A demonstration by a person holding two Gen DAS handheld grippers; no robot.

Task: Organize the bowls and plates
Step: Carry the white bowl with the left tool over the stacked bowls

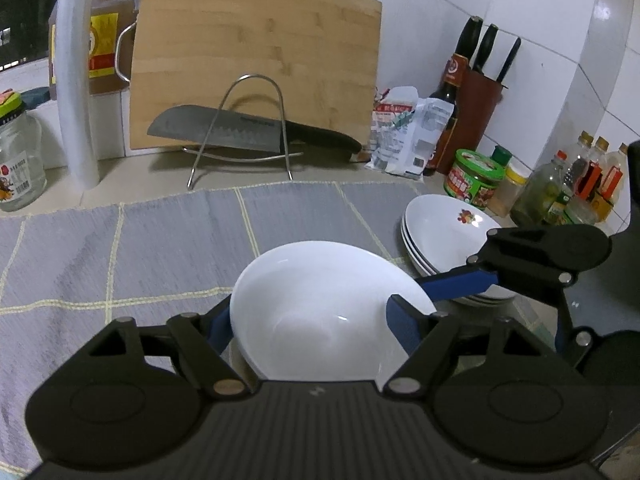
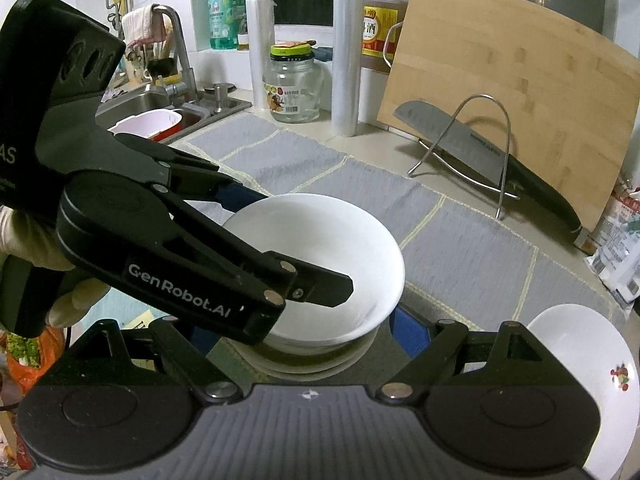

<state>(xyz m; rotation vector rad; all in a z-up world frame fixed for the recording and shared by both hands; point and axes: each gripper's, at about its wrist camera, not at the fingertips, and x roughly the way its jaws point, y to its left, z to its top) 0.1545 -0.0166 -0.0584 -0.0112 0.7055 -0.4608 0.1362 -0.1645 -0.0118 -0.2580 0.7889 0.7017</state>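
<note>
Sitting on a pile of other bowls (image 2: 320, 360) on the grey mat (image 1: 120, 248), the white bowl (image 1: 320, 304) is between the left tongs (image 1: 316, 320). Their blue pads sit at its two sides; whether they press on it cannot be told. The right tongs (image 2: 304, 332) stand apart around the same pile. A pile of plates (image 1: 444, 232) is just beside it.

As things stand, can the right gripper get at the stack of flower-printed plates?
Probably yes. The right gripper reaches across just above the plate stack, its jaws apart and empty; the left gripper is busy at the white bowl beside it.
</note>
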